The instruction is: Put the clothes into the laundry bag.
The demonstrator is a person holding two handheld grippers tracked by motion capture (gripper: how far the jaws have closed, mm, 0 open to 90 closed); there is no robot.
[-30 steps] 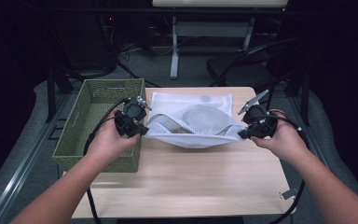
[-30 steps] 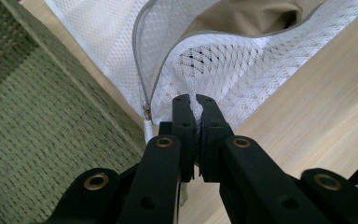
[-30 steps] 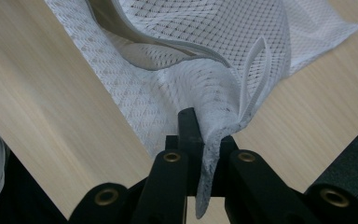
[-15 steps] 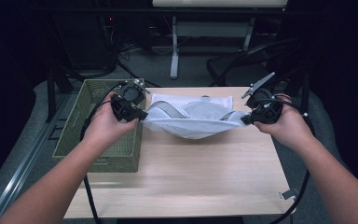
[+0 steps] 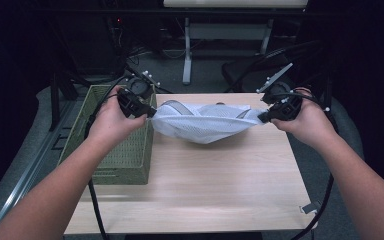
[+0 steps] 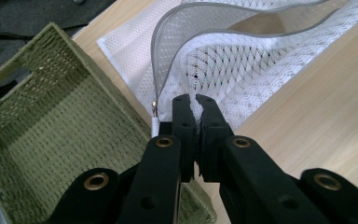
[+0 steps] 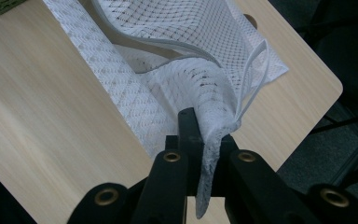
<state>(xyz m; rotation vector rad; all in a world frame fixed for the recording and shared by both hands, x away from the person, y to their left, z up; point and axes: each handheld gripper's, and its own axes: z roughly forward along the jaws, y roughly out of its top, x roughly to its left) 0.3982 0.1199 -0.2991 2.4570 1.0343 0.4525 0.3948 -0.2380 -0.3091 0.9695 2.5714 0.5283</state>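
Clearly white mesh bag (image 5: 205, 125), grey-trimmed, sags; left claw (image 5: 150, 113) and right claw (image 5: 263, 118) clamp its ends.

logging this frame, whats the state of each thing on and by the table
white mesh bag: gripped at both ends, middle sagging, far part lying on the table, grey-edged mouth gaping
left gripper: shut on the bag's left end
right gripper: shut on the bag's right end
green woven basket: upright at the table's left edge
table: bare wood in front
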